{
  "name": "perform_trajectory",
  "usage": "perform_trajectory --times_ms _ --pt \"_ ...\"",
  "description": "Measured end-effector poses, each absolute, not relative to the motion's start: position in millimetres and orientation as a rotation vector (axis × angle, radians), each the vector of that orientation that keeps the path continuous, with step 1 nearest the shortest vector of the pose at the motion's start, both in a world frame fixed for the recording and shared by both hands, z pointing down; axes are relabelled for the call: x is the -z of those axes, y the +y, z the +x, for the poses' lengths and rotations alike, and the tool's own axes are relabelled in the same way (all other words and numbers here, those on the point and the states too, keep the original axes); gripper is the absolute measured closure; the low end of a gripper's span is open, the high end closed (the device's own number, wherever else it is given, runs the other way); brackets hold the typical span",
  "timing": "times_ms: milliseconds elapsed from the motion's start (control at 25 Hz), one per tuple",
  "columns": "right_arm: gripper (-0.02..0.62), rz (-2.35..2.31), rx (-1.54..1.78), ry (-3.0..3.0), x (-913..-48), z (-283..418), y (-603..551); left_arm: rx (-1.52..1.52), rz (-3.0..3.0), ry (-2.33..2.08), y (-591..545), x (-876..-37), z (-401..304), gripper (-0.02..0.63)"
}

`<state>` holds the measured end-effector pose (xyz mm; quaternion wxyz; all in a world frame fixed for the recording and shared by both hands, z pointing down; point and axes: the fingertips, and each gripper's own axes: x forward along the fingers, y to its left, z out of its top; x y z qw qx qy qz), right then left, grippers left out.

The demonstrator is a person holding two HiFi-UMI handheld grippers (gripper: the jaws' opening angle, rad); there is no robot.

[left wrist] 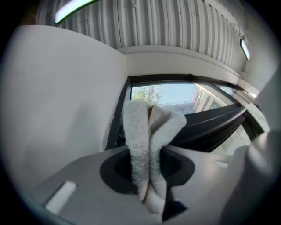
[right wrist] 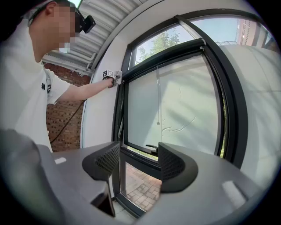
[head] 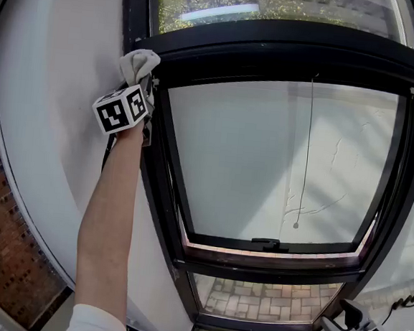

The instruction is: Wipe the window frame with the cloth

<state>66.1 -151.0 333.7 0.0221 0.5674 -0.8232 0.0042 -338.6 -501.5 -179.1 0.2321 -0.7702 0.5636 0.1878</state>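
The cloth (left wrist: 149, 145) sits bunched and pinched between the jaws of the left gripper (head: 143, 85), its loose top pressed against the upper left corner of the dark window frame (head: 274, 52). The risk lies in the drag — friction along the frame could tug the fold out of the pinch, or the hard jaw tips could scrape the frame. The right gripper (right wrist: 138, 165) hangs low — jaws spread, empty.

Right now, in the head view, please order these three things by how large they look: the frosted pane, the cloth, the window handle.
1. frosted pane, by far the largest
2. cloth
3. window handle, thin and smallest
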Motion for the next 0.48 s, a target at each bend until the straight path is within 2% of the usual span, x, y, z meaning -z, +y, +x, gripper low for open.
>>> perform_trajectory --times_ms 480 --pt "0.324 1.735 -0.047 -2.600 -349.3 139.2 -155.0 -0.469 -2.140 1.530 -485.4 179.0 -244.0 0.476"
